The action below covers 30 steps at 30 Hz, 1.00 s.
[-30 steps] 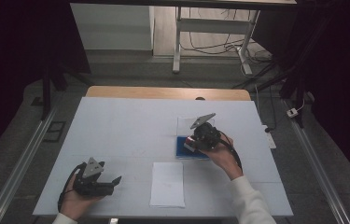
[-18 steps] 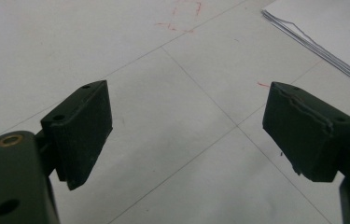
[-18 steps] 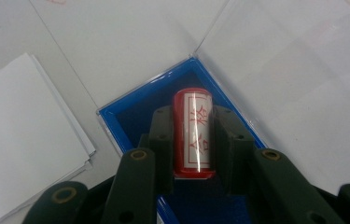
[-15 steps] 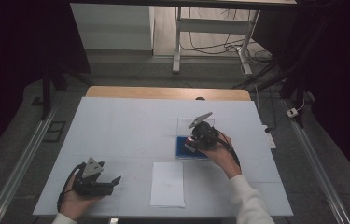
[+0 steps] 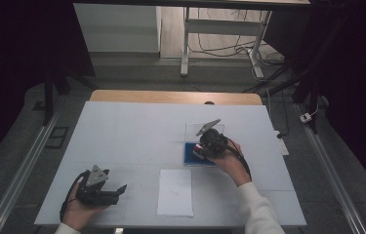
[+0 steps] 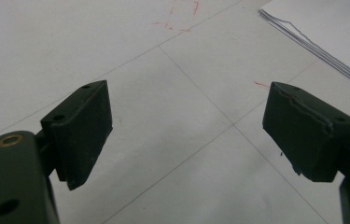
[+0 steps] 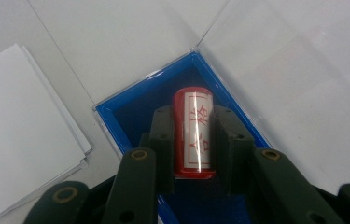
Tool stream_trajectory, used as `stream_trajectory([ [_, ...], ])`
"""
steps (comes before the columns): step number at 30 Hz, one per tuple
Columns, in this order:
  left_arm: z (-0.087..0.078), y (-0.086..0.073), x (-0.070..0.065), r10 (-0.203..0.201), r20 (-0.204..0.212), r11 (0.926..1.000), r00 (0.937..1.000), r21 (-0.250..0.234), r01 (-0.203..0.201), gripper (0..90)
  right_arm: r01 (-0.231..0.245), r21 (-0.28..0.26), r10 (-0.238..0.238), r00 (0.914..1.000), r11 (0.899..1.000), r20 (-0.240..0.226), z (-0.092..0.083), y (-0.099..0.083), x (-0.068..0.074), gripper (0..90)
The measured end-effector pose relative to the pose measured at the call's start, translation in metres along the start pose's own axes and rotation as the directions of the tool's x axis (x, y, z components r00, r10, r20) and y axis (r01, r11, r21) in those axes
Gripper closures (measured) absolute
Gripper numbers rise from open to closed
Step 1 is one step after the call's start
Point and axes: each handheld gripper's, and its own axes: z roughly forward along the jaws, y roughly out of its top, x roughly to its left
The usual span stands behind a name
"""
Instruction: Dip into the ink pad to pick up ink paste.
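- My right gripper [image 7: 192, 140] has its fingers [image 7: 162, 144] clenched on the red stamp [image 7: 192, 128], 1 pad on each side of its barrel. My left gripper [image 5: 103, 187] rests low near the front left of the tabletop [image 5: 136, 131], its fingers [image 6: 81, 130] spread apart with nothing between them.
- The tabletop is the largest thing here: a flat, pale, matte sheet crossed by thin seam lines, with a few faint red marks in the left gripper view.
- Next in size is the paper stack [image 5: 175, 191], plain white sheets squared up near the front edge, between my 2 hands. Its thin layered edges show in the right gripper view.
- The blue box [image 7: 130, 116] sits just beyond the paper, right of centre. It is a shallow rectangular tray with a dark blue lining, and its clear plastic lid [image 5: 195, 130] lies hinged open behind it.
- The stamp is the smallest: a glossy red cylinder with a white label bearing red characters, lying along the box's hollow.
- I judge this the pick-up step, with the grip made and the stamp still low in the box. The next move calls for a straight lift clear of the box walls, then a carry over to the paper, keeping the smooth barrel from slipping.
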Motion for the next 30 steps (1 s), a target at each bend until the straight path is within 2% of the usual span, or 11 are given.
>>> stream_trajectory([
  [3, 0.0001, 0.0001, 0.0001, -0.002, -0.001, 1.0, 1.0, 0.0, 0.002, 15.8, 0.011, -0.001, -0.011, 0.9999, 1.0, 0.007, 0.0002, -0.0001, 0.0003, 70.4],
  [22, 0.0014, 0.0006, 0.0002, 0.0, 0.0, 1.0, 1.0, 0.003, 0.0, 15.7, 0.006, -0.025, -0.006, 0.9999, 1.0, 0.011, 0.0004, -0.0036, 0.0014, 70.4],
  [26, 0.0009, 0.0004, 0.0009, 0.0, -0.002, 1.0, 1.0, 0.002, 0.0, 15.7, 0.018, -0.022, -0.018, 0.9993, 1.0, 0.032, 0.0002, -0.0032, 0.0052, 70.3],
  [30, 0.0003, 0.0004, 0.0021, -0.001, -0.003, 1.0, 1.0, 0.0, 0.001, 15.7, 0.018, -0.037, -0.018, 0.9997, 0.999, 0.017, -0.0018, -0.0036, 0.0023, 69.9],
])
